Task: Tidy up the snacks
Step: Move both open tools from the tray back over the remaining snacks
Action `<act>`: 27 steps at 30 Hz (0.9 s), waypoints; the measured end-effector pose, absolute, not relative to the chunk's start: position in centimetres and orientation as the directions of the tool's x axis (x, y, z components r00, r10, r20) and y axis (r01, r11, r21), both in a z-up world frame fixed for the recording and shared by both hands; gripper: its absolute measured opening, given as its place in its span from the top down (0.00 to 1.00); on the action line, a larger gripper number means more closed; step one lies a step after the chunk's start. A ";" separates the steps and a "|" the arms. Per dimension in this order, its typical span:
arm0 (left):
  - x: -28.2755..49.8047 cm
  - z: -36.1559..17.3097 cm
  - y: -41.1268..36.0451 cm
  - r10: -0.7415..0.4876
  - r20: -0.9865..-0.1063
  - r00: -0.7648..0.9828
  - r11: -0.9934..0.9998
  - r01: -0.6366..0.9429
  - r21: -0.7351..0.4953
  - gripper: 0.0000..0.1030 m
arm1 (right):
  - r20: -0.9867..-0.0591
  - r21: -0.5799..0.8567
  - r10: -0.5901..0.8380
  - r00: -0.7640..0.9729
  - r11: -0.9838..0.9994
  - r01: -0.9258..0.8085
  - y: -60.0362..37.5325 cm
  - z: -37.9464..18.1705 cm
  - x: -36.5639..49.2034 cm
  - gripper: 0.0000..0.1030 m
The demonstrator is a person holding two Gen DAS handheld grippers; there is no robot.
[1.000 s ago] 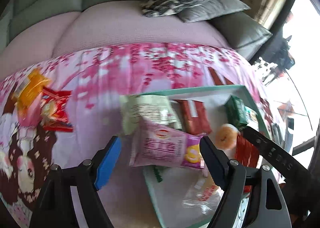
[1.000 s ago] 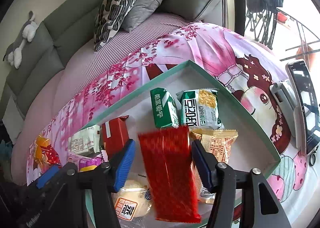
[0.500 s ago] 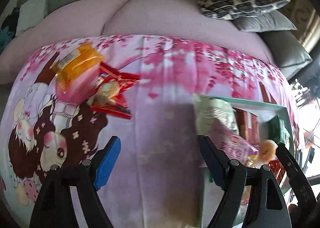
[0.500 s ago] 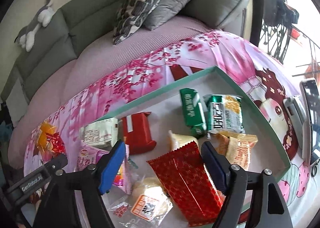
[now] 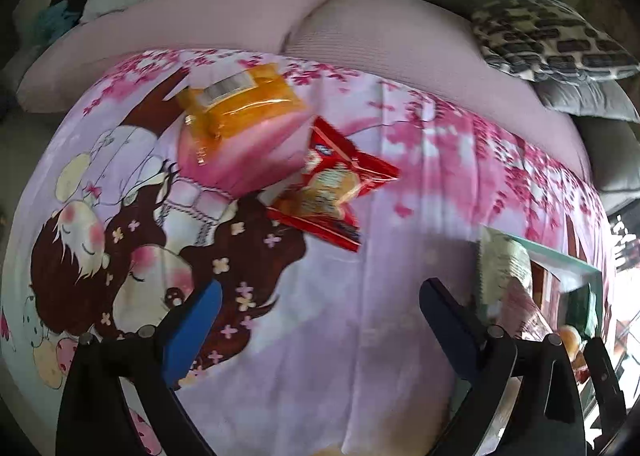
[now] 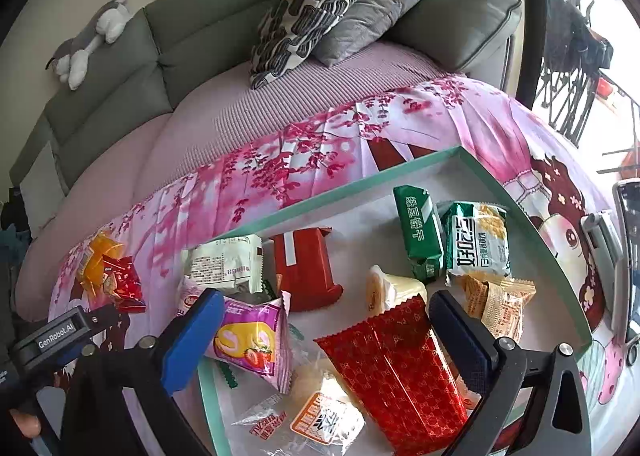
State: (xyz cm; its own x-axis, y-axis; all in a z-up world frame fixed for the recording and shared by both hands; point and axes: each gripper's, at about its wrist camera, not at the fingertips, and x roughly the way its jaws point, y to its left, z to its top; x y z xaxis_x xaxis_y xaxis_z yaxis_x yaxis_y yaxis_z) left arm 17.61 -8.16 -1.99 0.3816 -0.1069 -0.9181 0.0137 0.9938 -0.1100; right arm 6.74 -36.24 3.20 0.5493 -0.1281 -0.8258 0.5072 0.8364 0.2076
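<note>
Both hand-held grippers, left [image 5: 320,320] and right [image 6: 324,320], have just been opening and hold nothing; the orange packet [image 5: 240,104] and red packet [image 5: 332,192] lie overlapping, well outside the tray [image 6: 340,188]; a hasty pinch could snag both, or bunch the bedsheet [image 5: 360,336].

Glossy foil red packet [image 6: 396,372], matt printed cloth sheet [image 5: 400,216], ribbed cloth sofa cover [image 6: 240,108]
</note>
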 end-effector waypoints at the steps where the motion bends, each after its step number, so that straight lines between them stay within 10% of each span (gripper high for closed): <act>1: 17.6 -2.1 -7.9 -0.112 -0.920 0.375 0.993 0.004 -0.119 0.04 | -0.824 0.204 -0.131 0.551 0.838 0.505 -36.1 3.3 6.8 0.00; 27: 19.0 -2.6 -2.5 -0.096 -0.934 0.345 0.980 -0.130 -0.149 0.04 | -0.816 0.093 -0.151 0.557 0.918 0.385 -29.1 3.7 9.5 0.00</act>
